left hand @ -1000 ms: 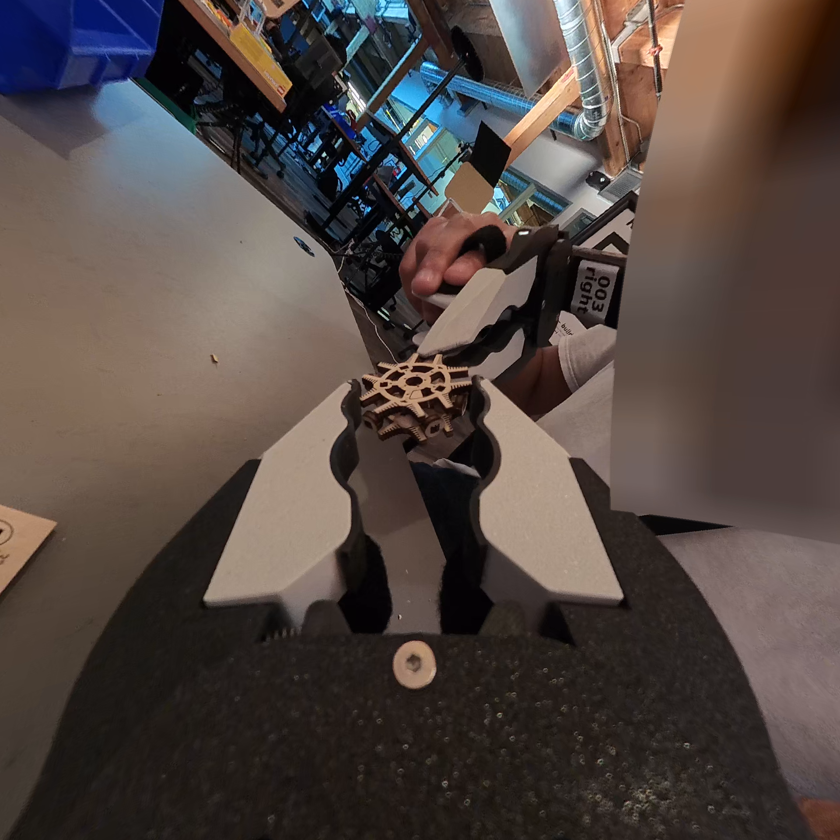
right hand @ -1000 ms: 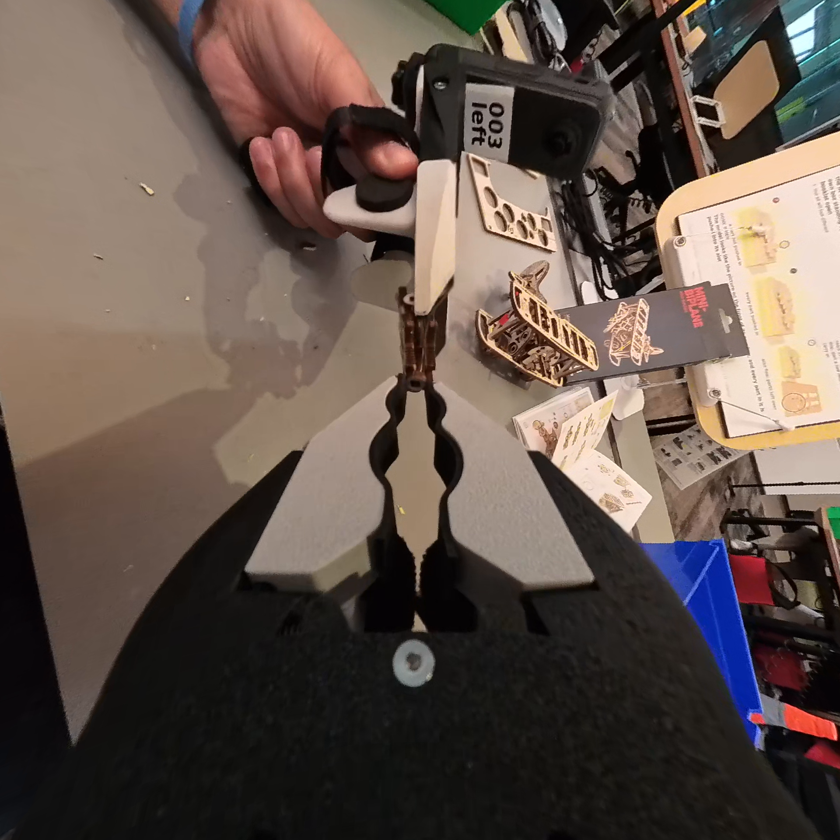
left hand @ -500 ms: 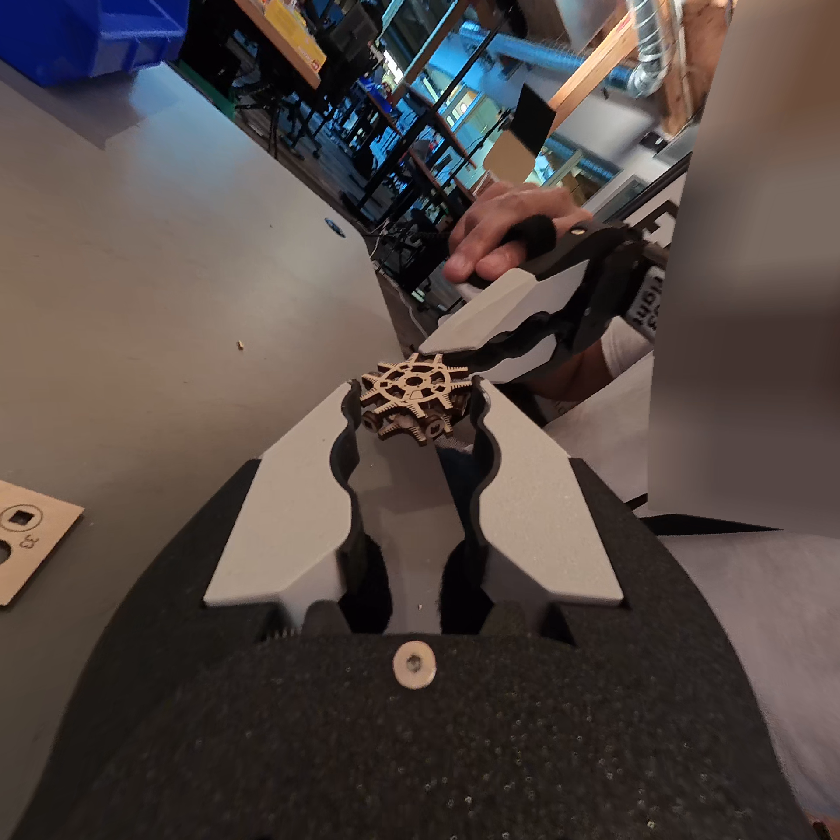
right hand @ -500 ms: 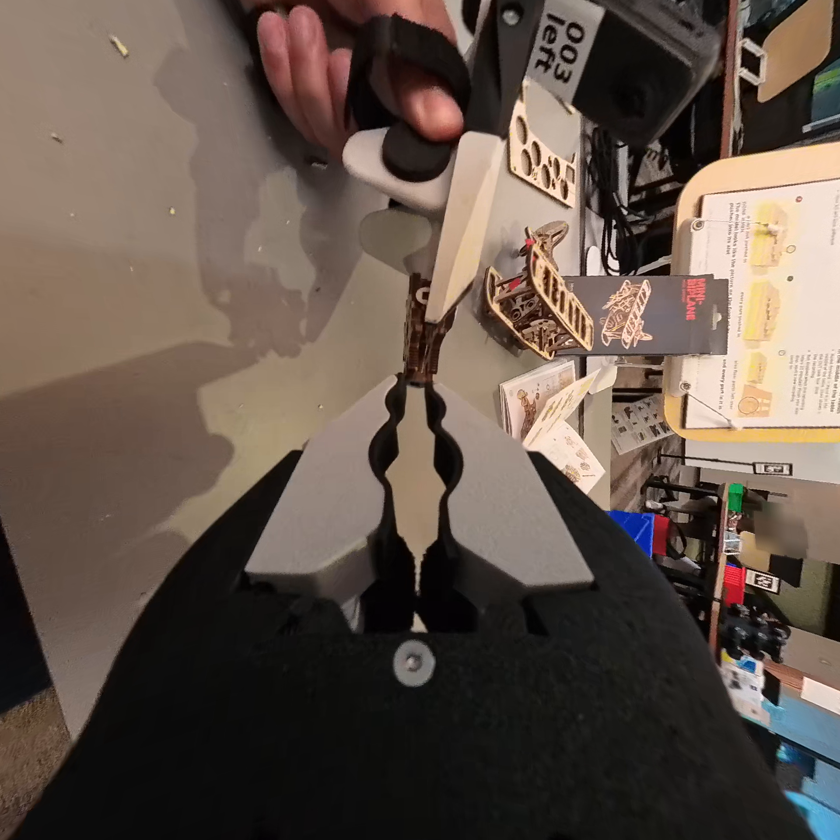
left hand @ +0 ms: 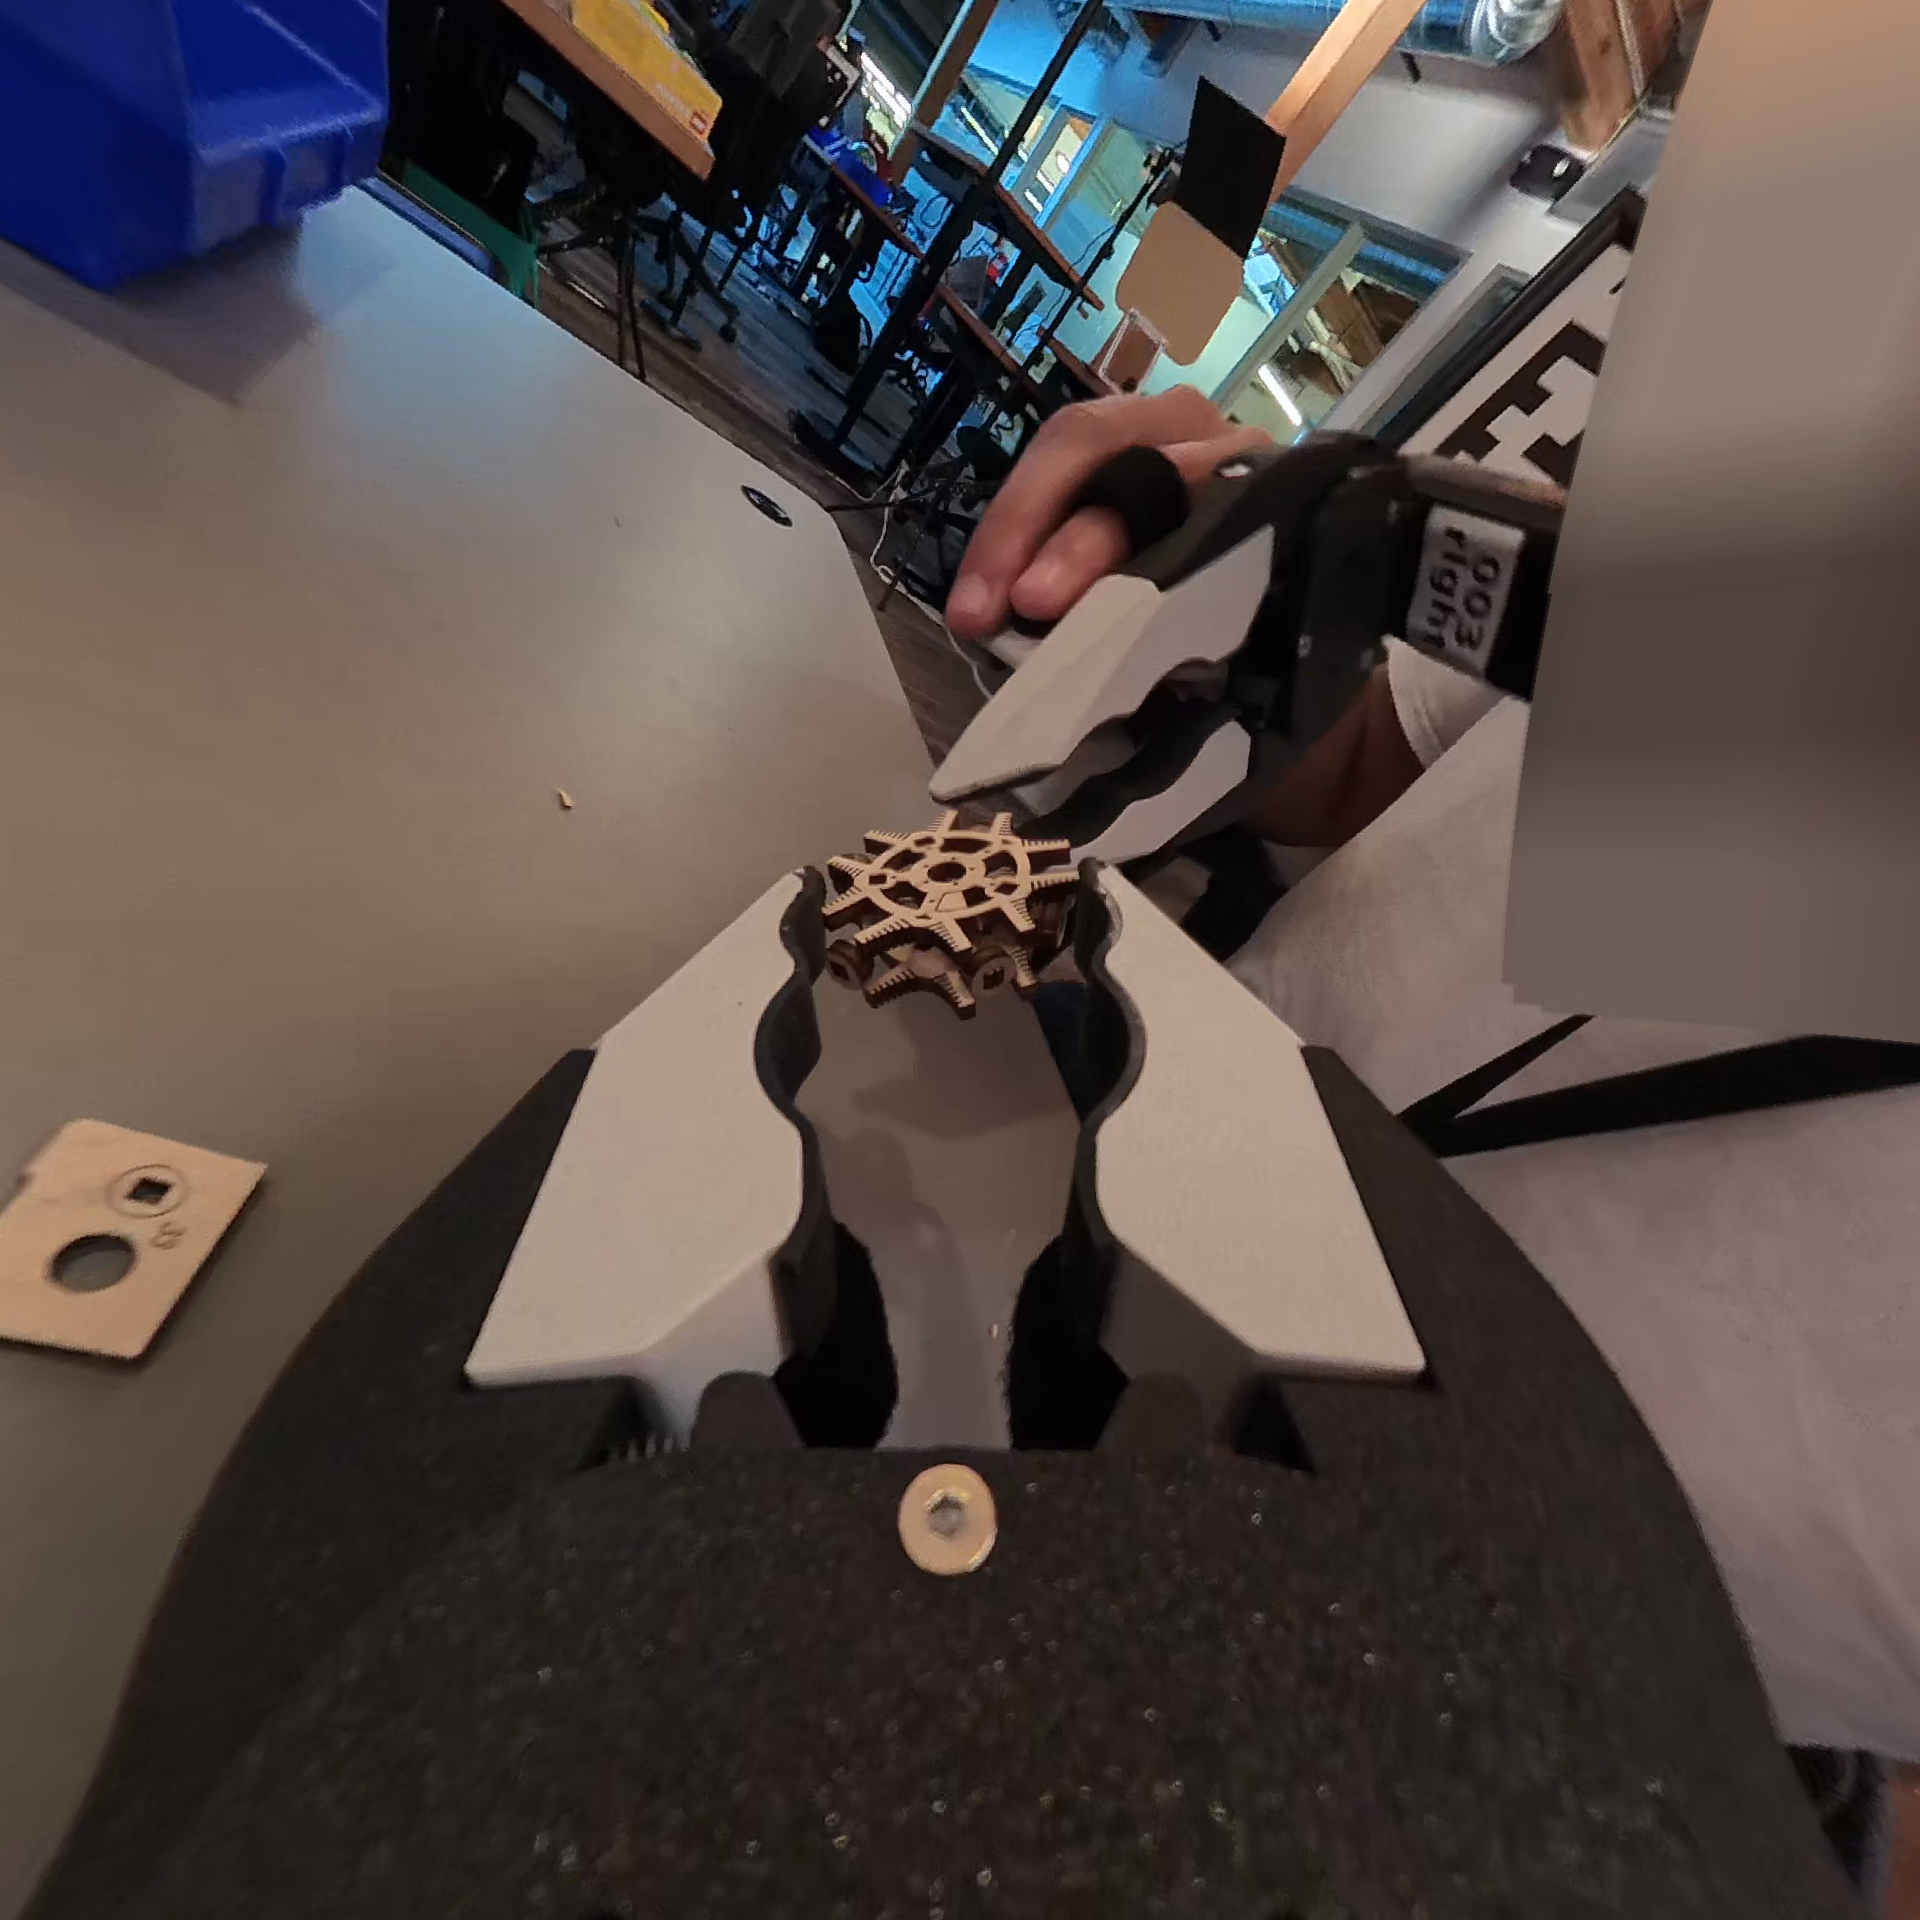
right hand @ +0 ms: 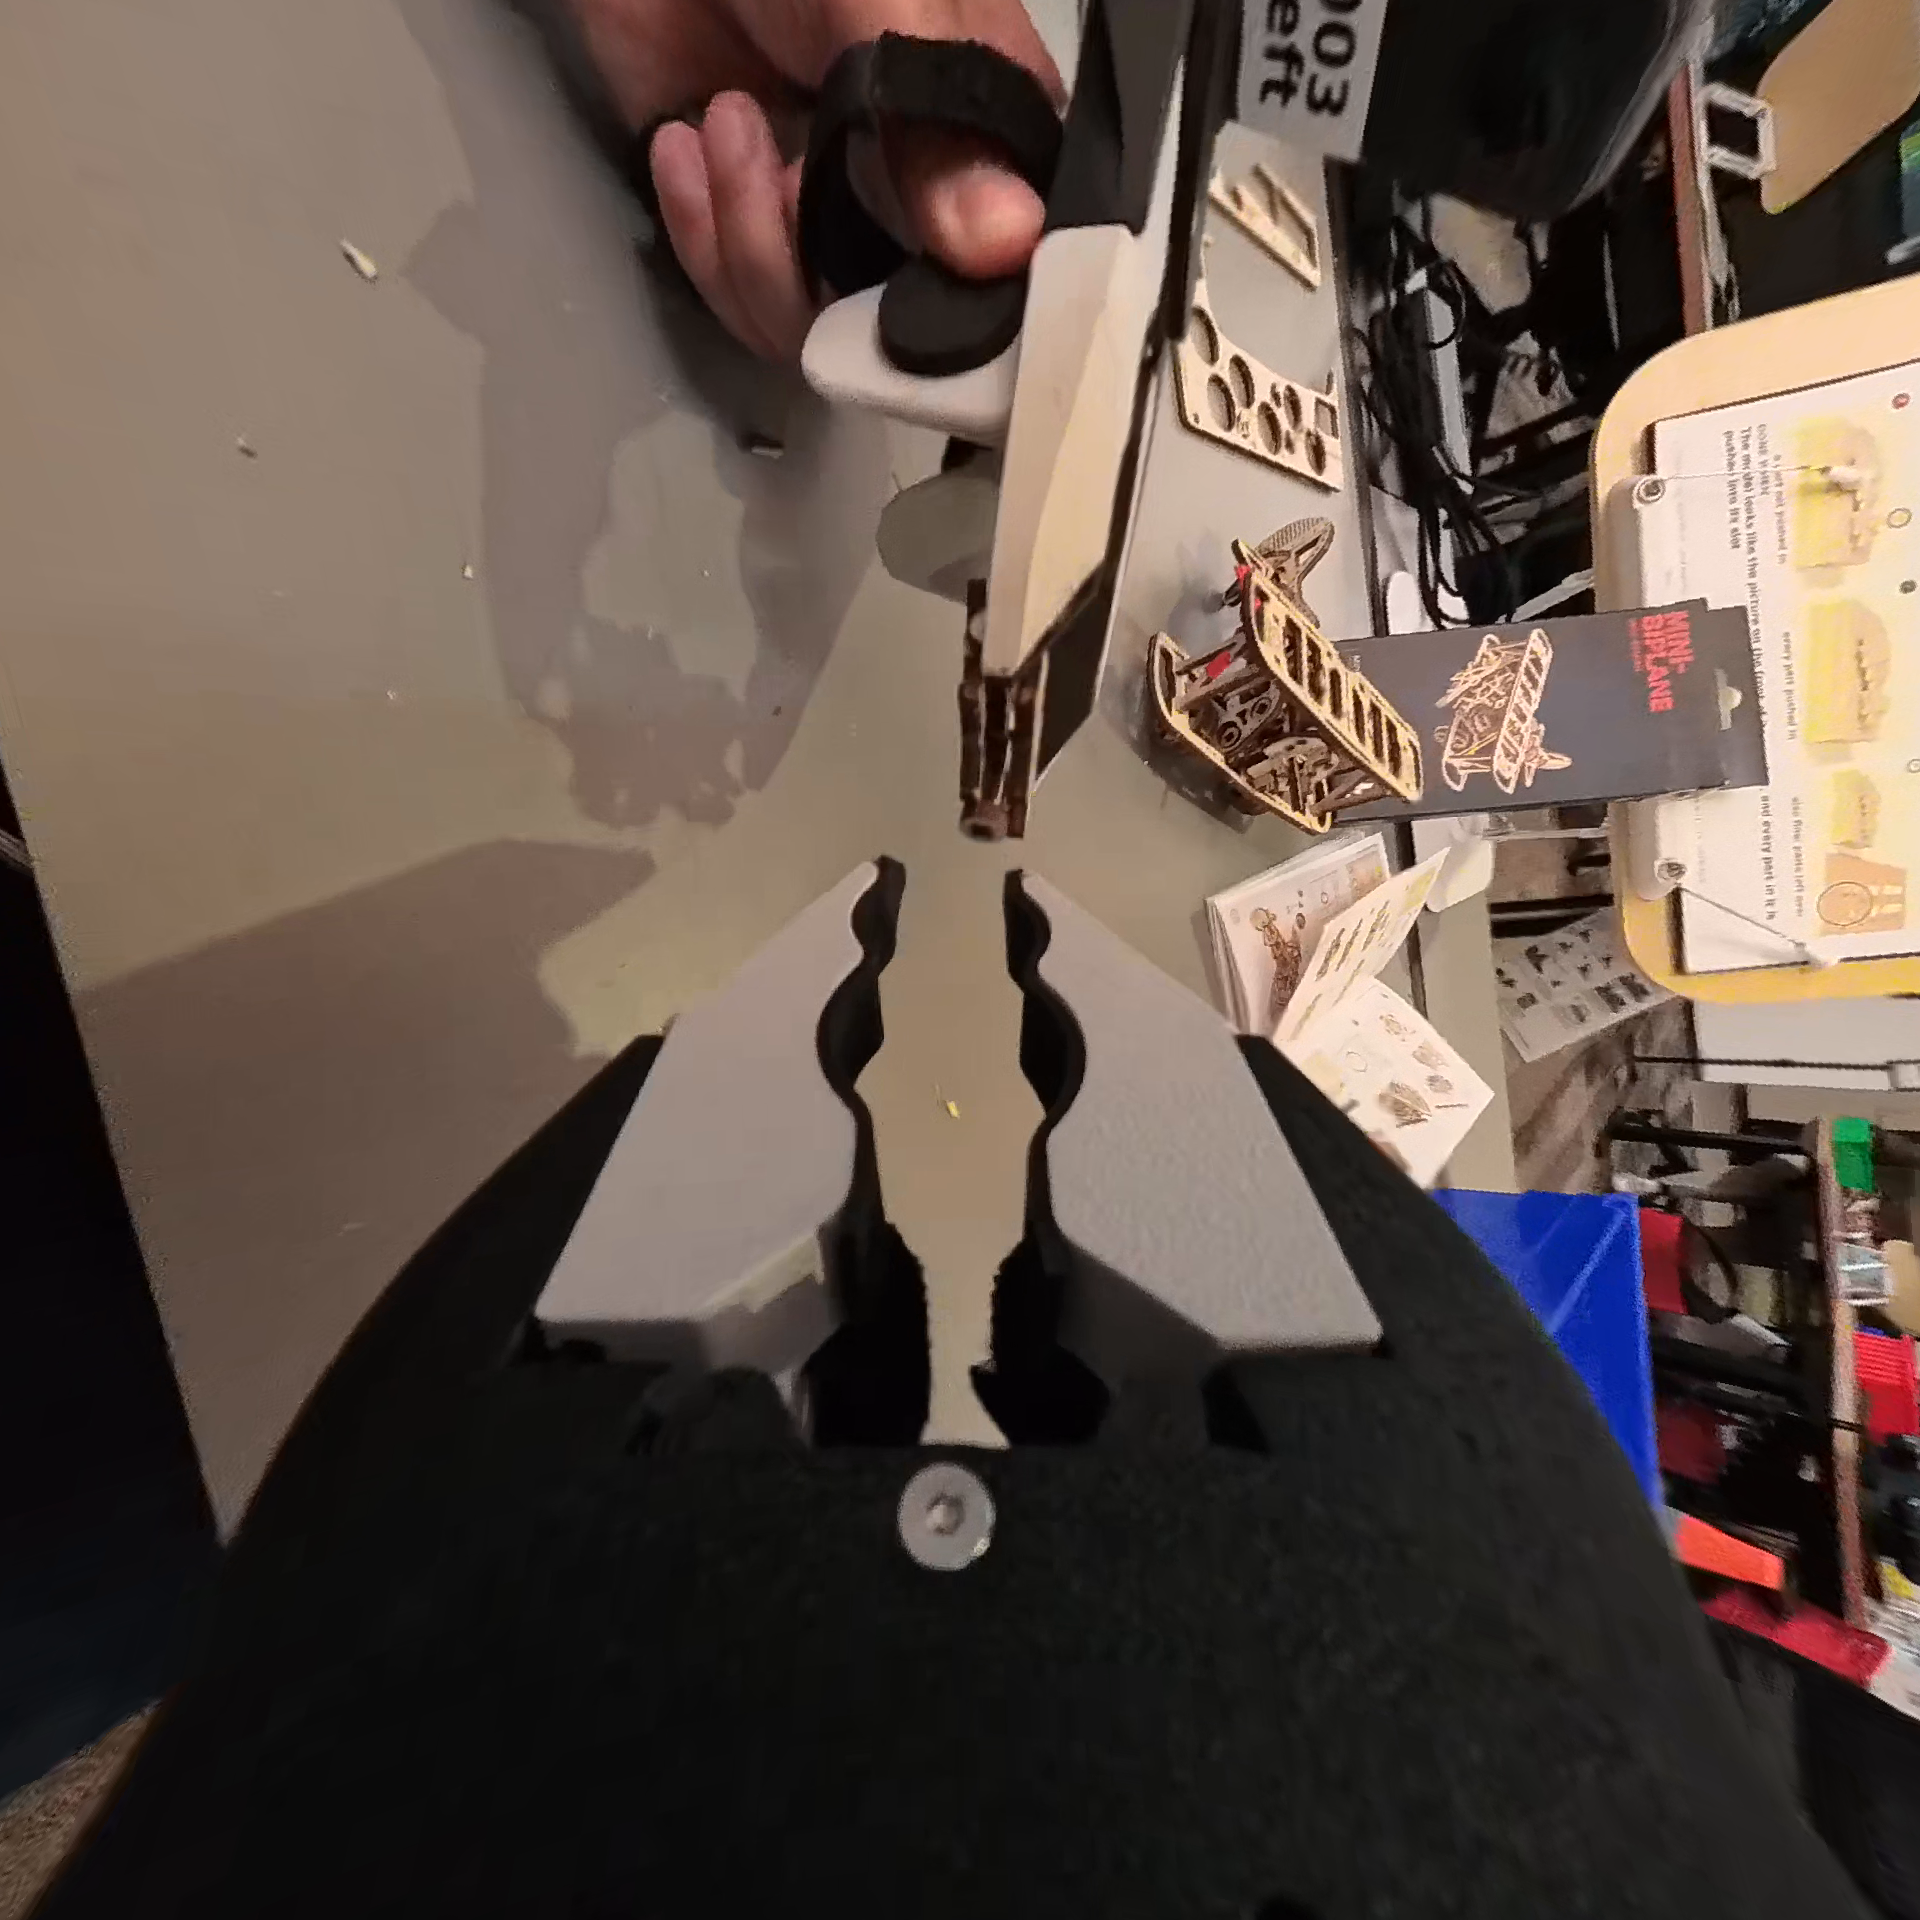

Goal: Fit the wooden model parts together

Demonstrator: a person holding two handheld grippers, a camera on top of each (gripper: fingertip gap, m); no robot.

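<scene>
A wooden gear assembly, two toothed wheels stacked on pegs, is clamped flat between the tips of my left gripper, above the grey table. In the right wrist view the assembly shows edge-on, under the left gripper's finger. My right gripper is open and empty, its tips a short gap in front of the assembly's near edge. It also shows in the left wrist view, just behind the assembly, its jaws slightly apart.
A finished wooden biplane stands on the table beside a black package card, booklets, a punched wooden sheet and an instruction board. A wooden scrap sheet lies at the left. A blue bin sits behind. Only a small space, under 4 cm, lies between the two pairs of fingers.
My right gripper, which was shut on the assembly's edge, has opened and drawn back a little. My left gripper keeps hold of the assembly.
</scene>
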